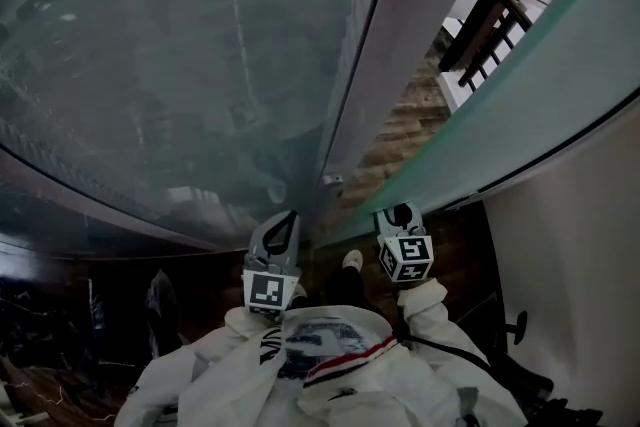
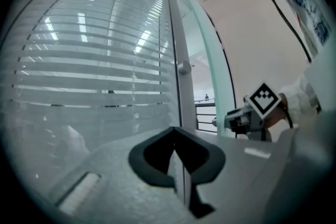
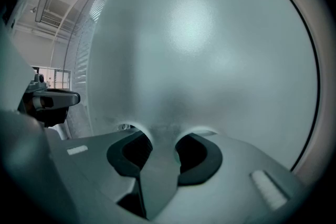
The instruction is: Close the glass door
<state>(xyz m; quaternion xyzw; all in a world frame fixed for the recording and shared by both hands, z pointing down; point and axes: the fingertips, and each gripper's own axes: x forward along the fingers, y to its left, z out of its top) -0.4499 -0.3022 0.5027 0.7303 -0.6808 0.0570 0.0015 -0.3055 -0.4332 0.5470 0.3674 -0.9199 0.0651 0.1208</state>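
The frosted glass door (image 1: 520, 105) stands ajar at the right, its green edge running down to my right gripper (image 1: 400, 213). In the right gripper view the door panel (image 3: 210, 60) fills the picture and its edge sits between the jaws of my right gripper (image 3: 160, 141), which is shut on it. My left gripper (image 1: 283, 220) is held level near the grey frame post (image 1: 385, 45), touching nothing. In the left gripper view my left gripper (image 2: 176, 147) has its jaws together and empty, pointing at the post (image 2: 181, 86).
A fixed glass wall with blinds (image 1: 150, 65) lies left of the post. Wooden floor (image 1: 400, 130) shows through the gap between post and door, with a dark railing (image 1: 490, 15) beyond. A white wall (image 1: 570, 245) is at the right. My shoe (image 1: 352, 260) is below.
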